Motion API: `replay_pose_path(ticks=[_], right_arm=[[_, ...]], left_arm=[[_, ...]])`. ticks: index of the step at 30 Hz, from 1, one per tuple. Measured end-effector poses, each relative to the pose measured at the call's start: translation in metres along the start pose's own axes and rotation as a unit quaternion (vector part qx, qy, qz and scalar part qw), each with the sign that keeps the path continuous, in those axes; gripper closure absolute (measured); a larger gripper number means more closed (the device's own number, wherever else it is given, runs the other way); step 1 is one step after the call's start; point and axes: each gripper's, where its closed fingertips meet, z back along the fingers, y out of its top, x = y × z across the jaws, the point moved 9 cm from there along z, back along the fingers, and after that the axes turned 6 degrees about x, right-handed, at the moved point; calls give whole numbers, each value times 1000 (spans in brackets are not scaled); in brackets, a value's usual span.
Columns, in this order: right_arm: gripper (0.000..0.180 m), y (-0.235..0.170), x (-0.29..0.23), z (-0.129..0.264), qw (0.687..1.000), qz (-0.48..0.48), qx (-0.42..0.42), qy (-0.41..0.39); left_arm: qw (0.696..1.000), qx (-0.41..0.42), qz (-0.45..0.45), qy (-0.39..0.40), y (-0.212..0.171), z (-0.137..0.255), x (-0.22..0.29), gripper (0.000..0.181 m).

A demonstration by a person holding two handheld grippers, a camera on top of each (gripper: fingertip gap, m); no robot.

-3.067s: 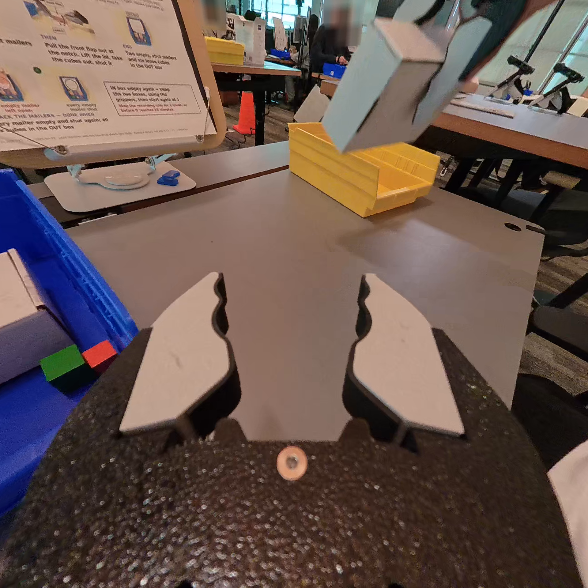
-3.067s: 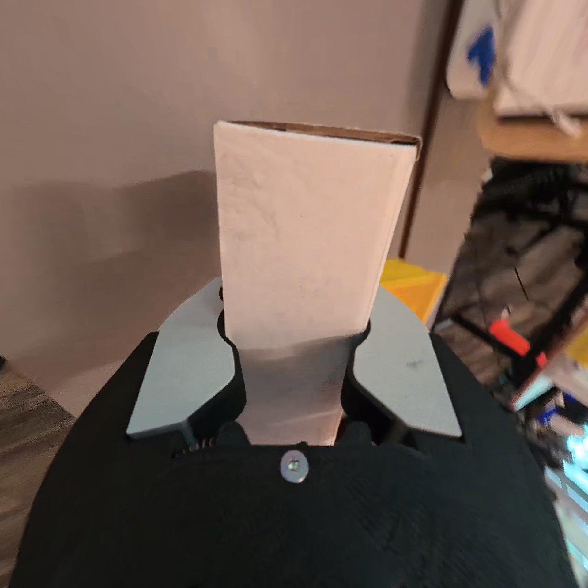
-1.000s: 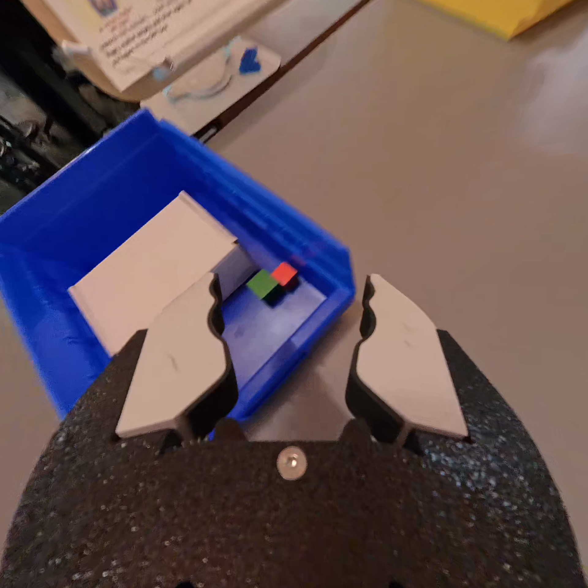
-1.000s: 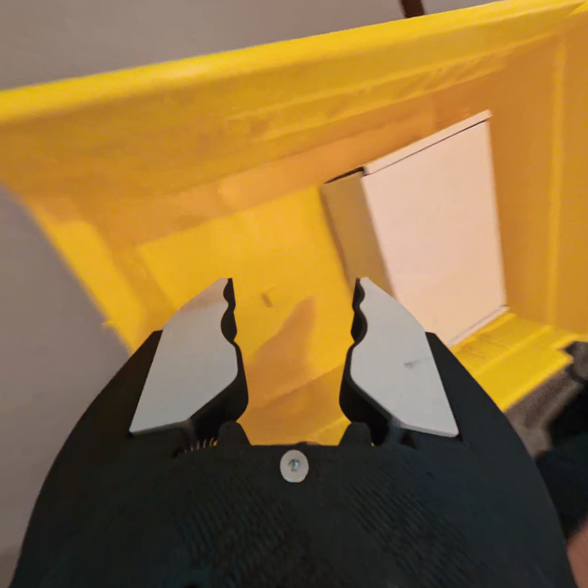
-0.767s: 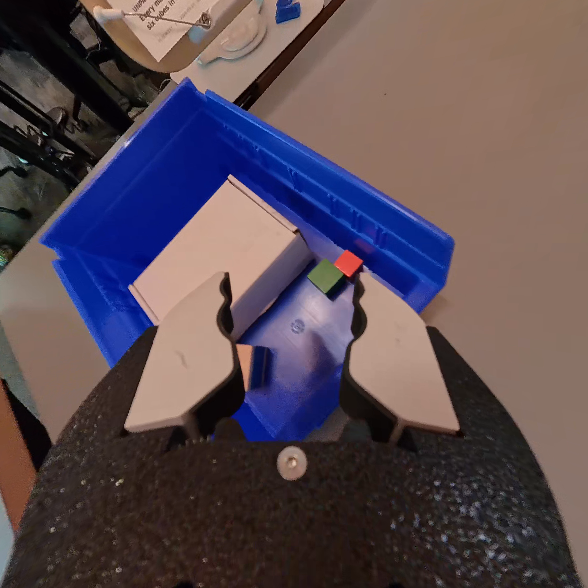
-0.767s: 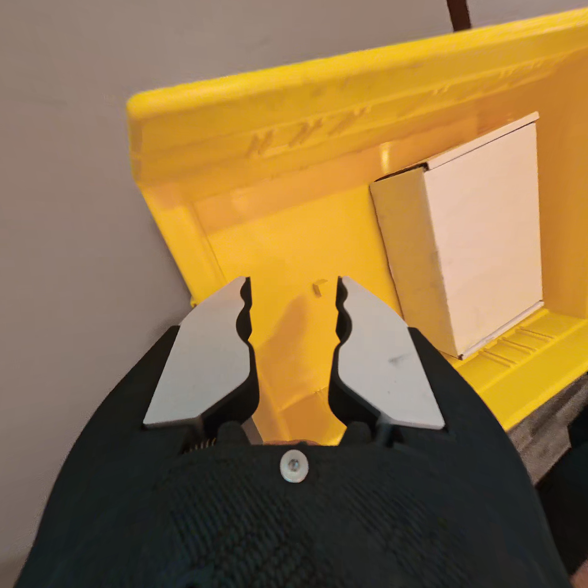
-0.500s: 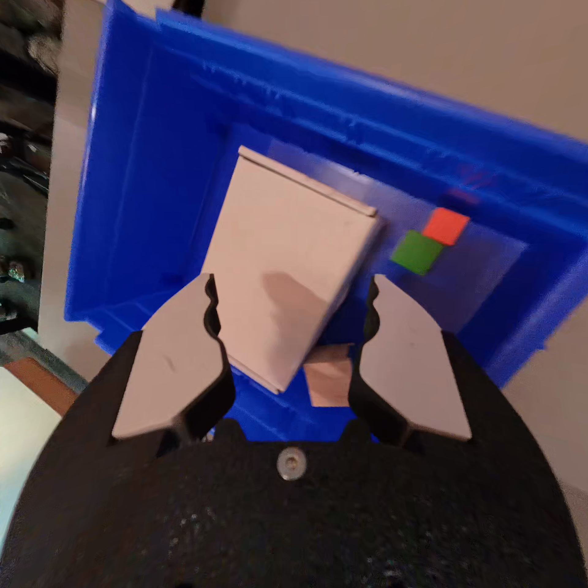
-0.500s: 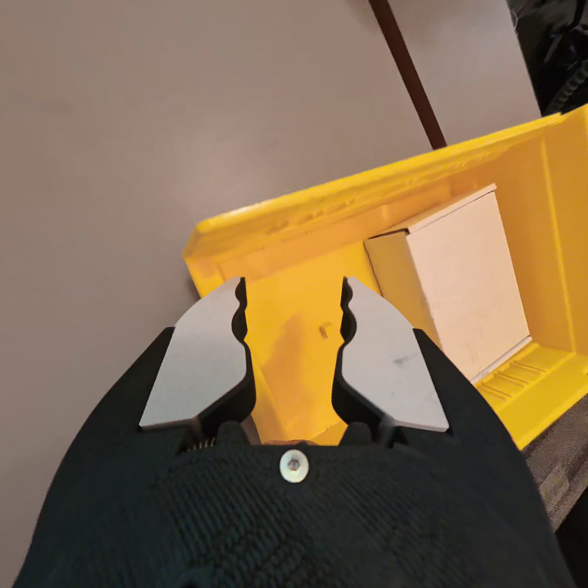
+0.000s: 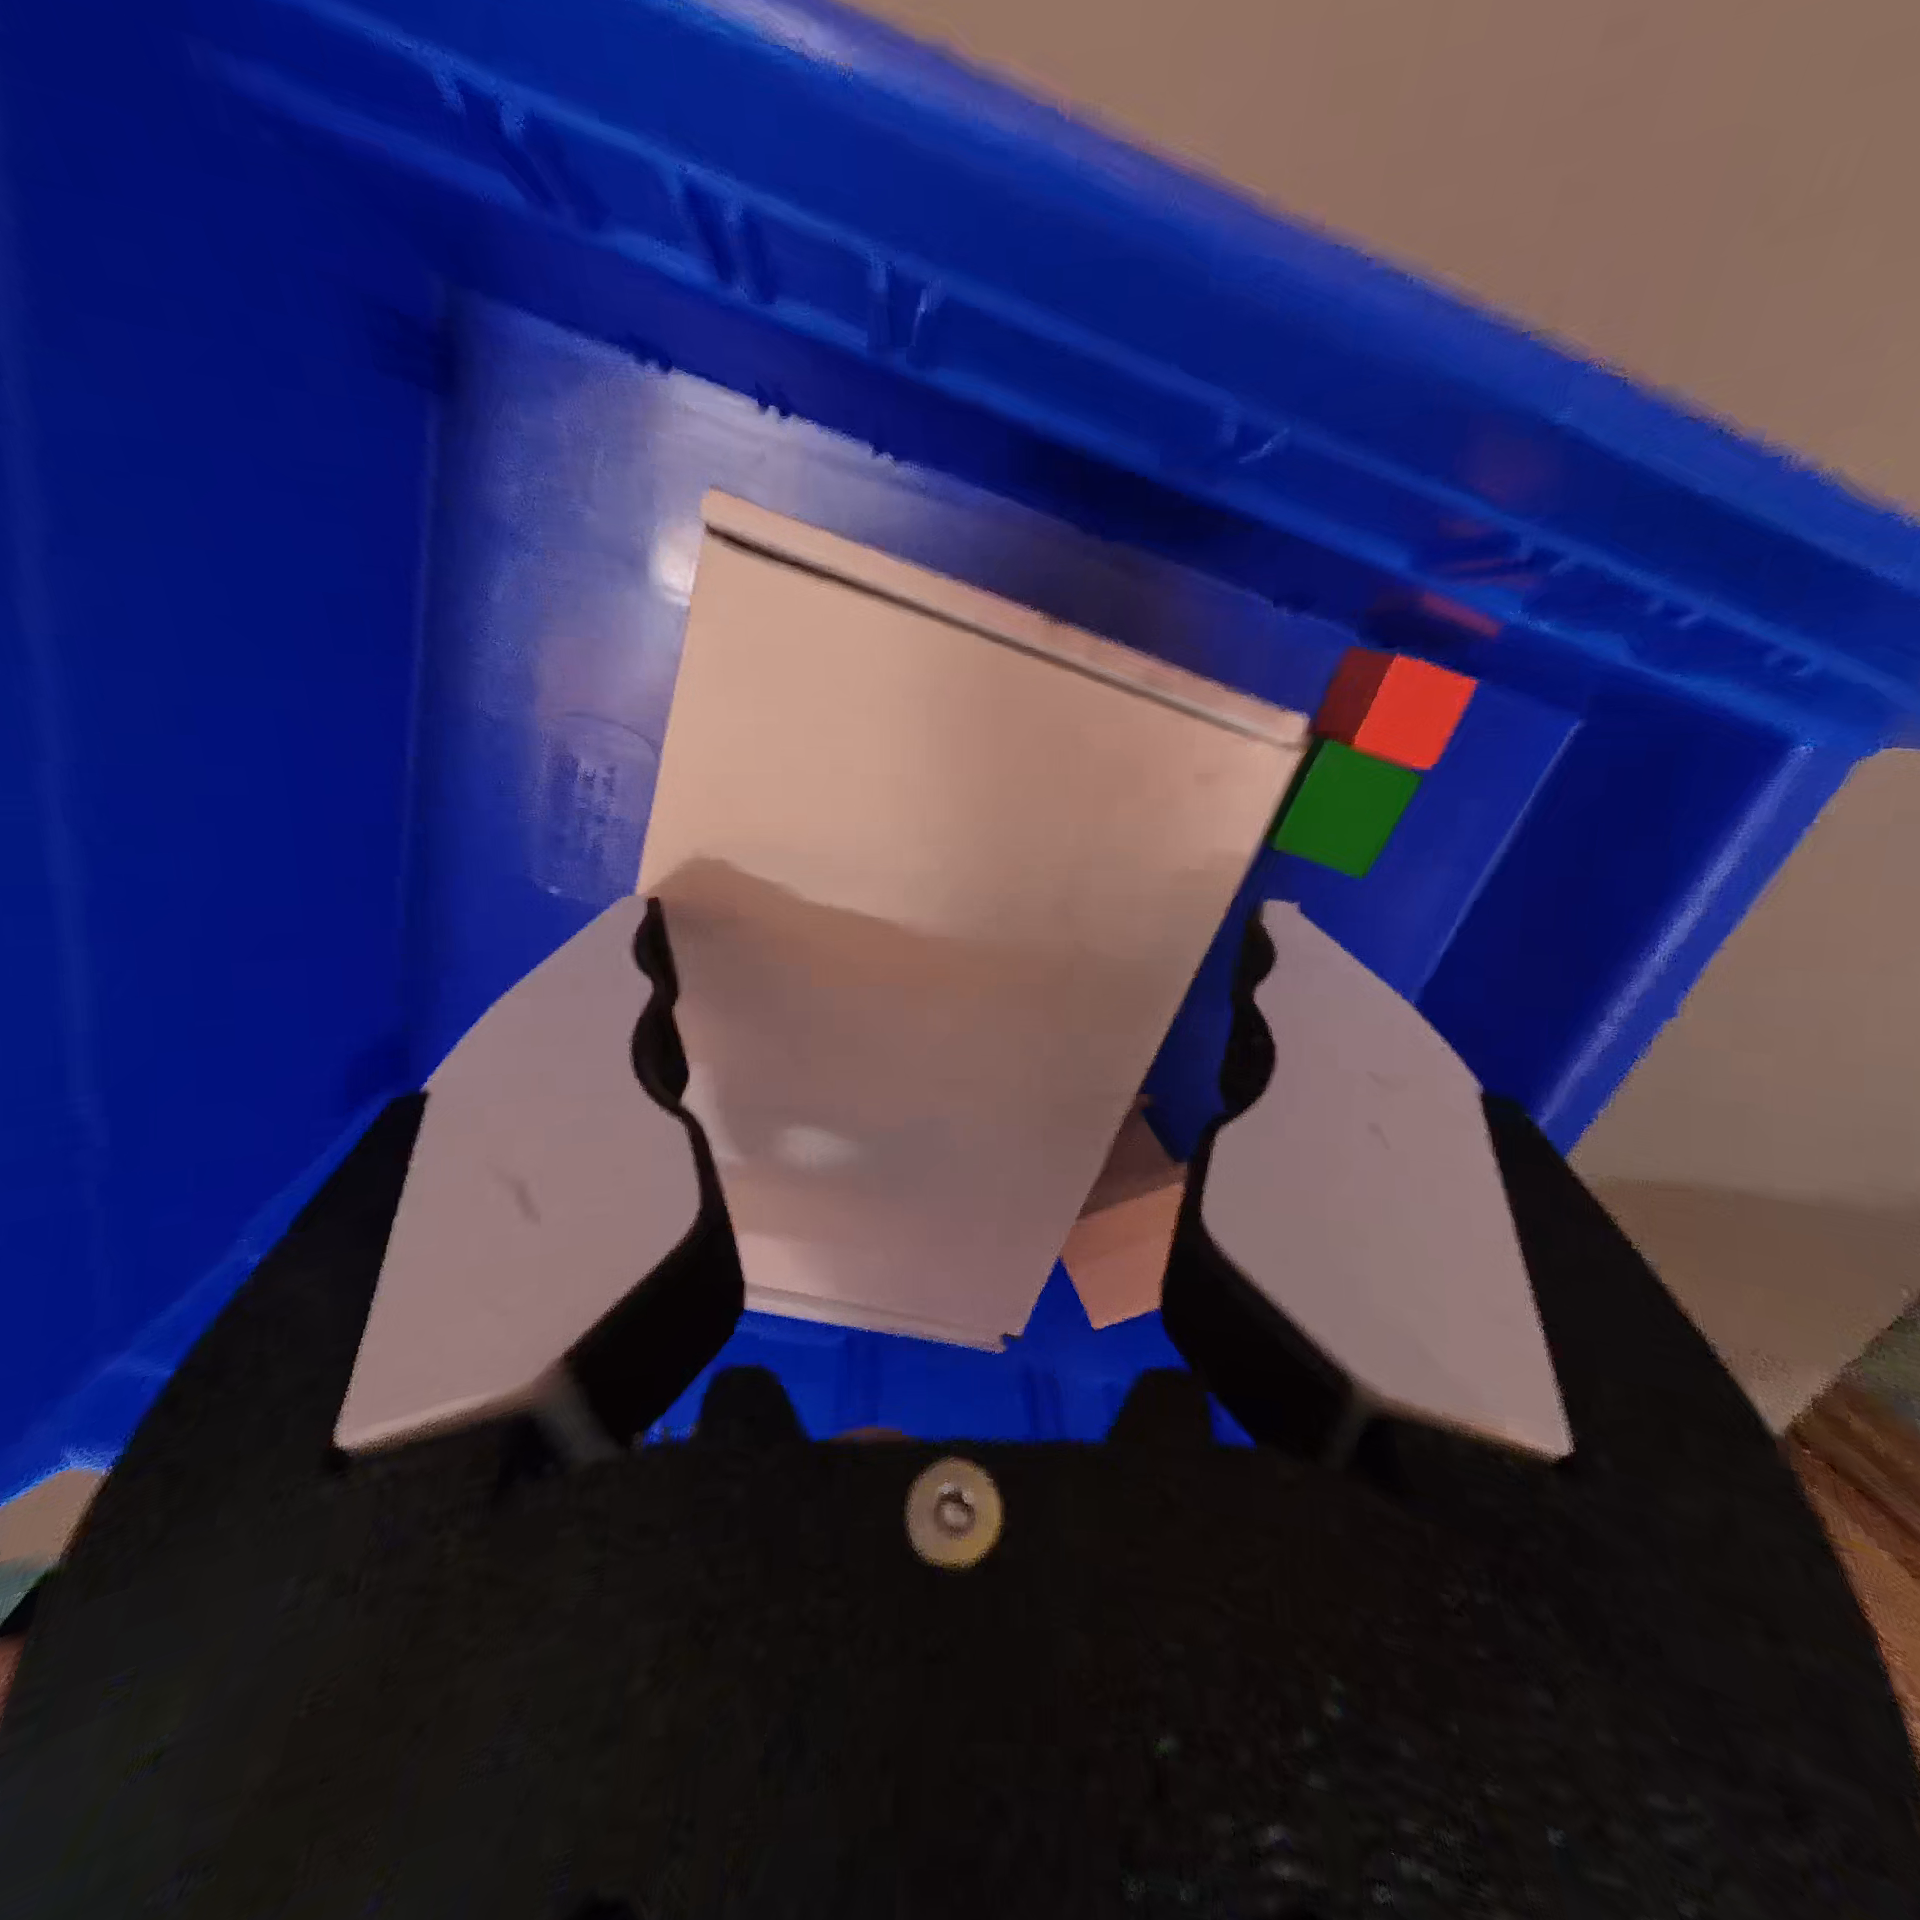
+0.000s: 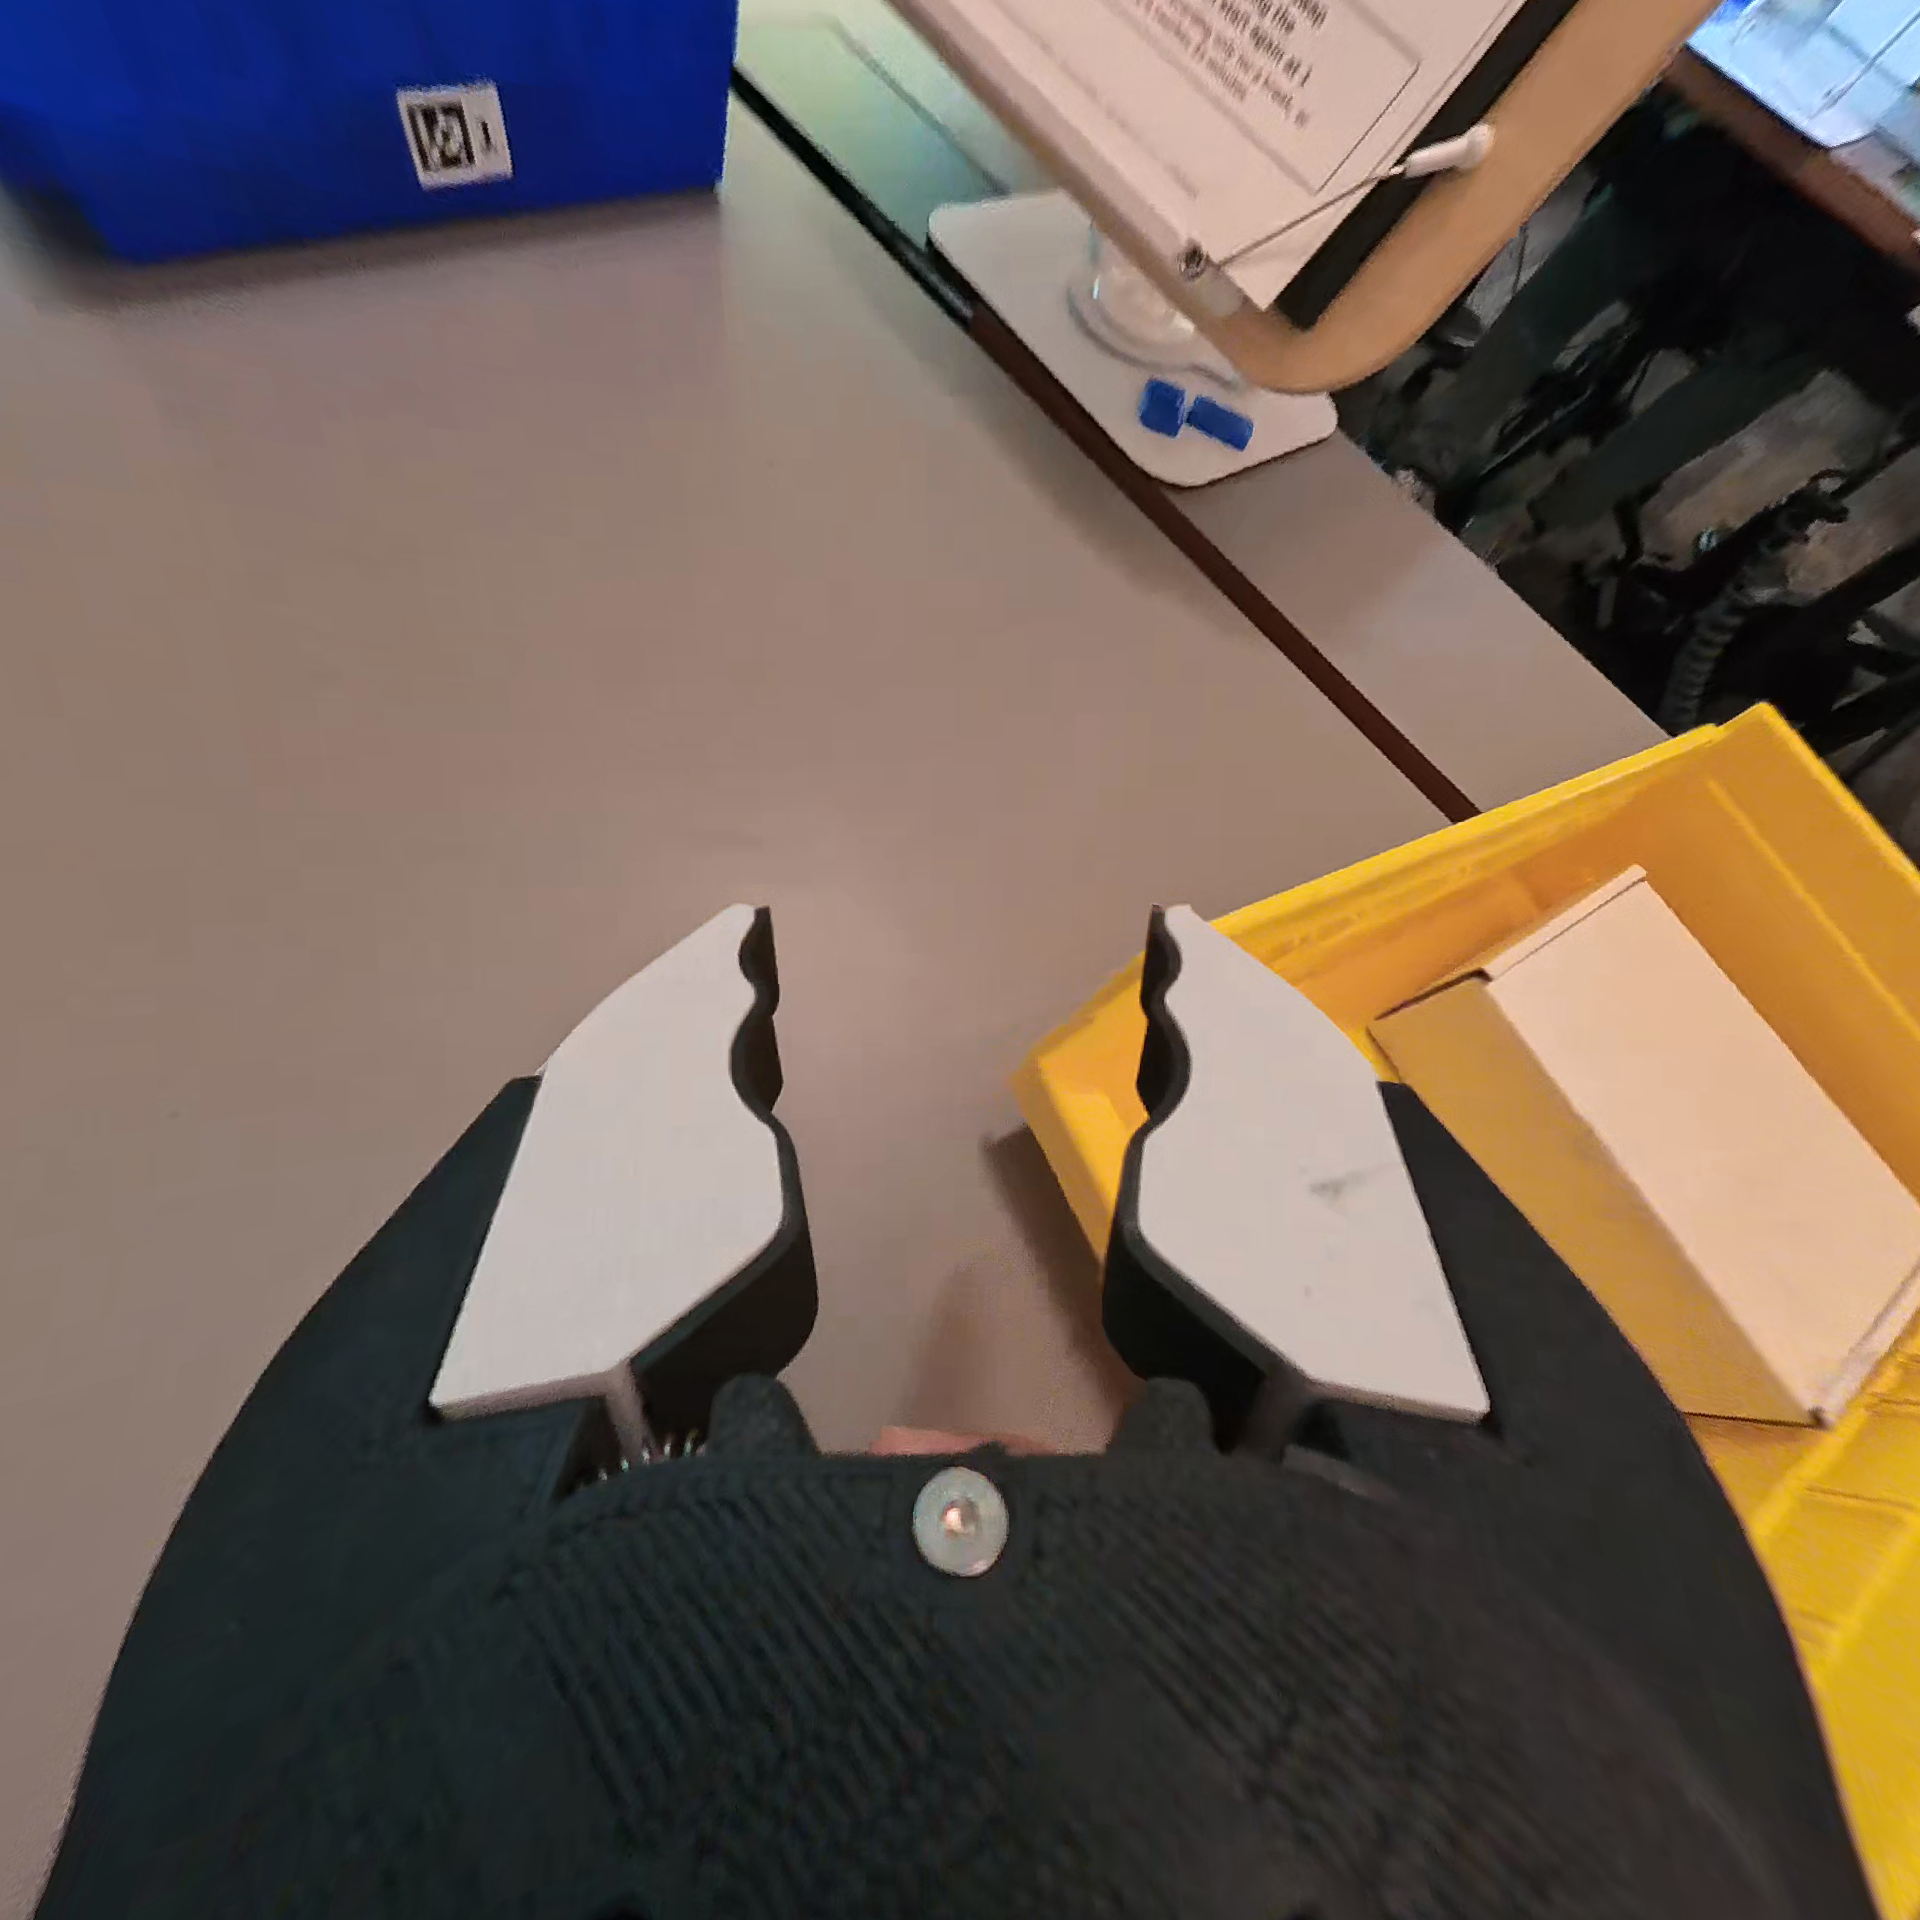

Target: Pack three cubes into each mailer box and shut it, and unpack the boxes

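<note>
In the left wrist view, a shut white mailer box (image 9: pixel 935 883) lies in the blue bin (image 9: pixel 208 623). My left gripper (image 9: pixel 951 925) is open, with one finger on each side of the box. The left finger is at the box's edge and the right finger stands a little off it. A red cube (image 9: pixel 1403 712) and a green cube (image 9: pixel 1345 810) sit side by side at the box's far right corner. A tan cube (image 9: pixel 1127 1236) peeks out beside the right finger. My right gripper (image 10: pixel 956 914) is open and empty over the grey table (image 10: pixel 520 623). It is left of the yellow bin (image 10: pixel 1351 904), which holds another shut white mailer box (image 10: pixel 1683 1122).
The blue bin (image 10: pixel 312 125) also shows at the far left of the right wrist view, with a square tag on its side. An instruction sheet on a stand (image 10: pixel 1247 125) sits beyond the table's seam. The table edge and floor show at the lower right of the left wrist view (image 9: pixel 1849 1455). My right fingertips sit around 50 cm from my left ones. The green cube (image 9: pixel 1345 810) is closer to my left gripper, around 6 cm from its tips; the right tips are 45 cm off.
My left gripper has swung over the blue bin and come down around the mailer box. My right gripper let go of its box in the yellow bin and drew back over the table.
</note>
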Motion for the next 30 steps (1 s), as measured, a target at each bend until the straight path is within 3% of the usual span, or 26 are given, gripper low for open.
replay_pose_path(ticks=[4,7,9,10,12,18,30], right_arm=[[112,-4,-35,-7,1000,-19,25,5],[110,-8,-70,-18,999,-8,26,30],[109,-14,-91,-26,999,6,17,45],[109,-16,-99,-29,999,11,10,48],[108,-21,-110,-36,999,14,-8,51],[108,-17,-125,-40,999,19,-8,38],[108,-12,-122,-38,998,35,-28,-45]], left_arm=[[997,-5,-66,50,-4,-7,6,74],[990,23,-84,109,-4,-2,4,55],[995,29,-70,64,-5,0,11,83],[997,24,-67,38,-6,-2,14,83],[993,-12,-92,76,-11,-11,11,73],[985,-94,-96,110,-24,-48,2,35],[979,-125,-87,135,-20,-50,4,36]])
